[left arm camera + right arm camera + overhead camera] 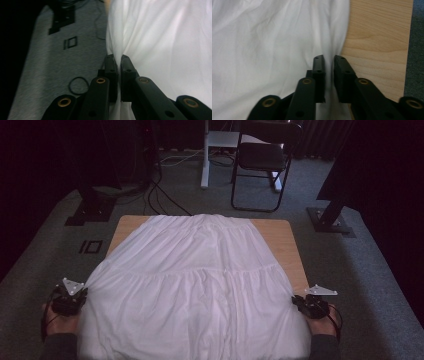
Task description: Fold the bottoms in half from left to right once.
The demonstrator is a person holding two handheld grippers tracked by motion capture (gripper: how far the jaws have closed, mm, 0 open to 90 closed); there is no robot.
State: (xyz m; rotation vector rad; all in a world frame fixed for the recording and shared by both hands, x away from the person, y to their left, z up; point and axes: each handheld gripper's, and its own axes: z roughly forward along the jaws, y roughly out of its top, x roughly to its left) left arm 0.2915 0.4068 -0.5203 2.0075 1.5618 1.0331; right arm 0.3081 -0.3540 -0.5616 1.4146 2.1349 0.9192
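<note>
White skirt (195,285) drapes wooden table (280,237) — grey carpet (45,255), black chair (262,155) beyond.

A white gathered cotton skirt (200,285) covers most of the light wooden table (280,232) (its near hem cut off by the bottom edge), hiding both forearms' inner sides.

The high view looks forward and down from above the person's side, covering the whole table (287,240) and the floor beyond. Each of the 2 gripper views looks along its own jaws, close to the white cloth (160,37). All 3 views share that cloth's side edges.
</note>
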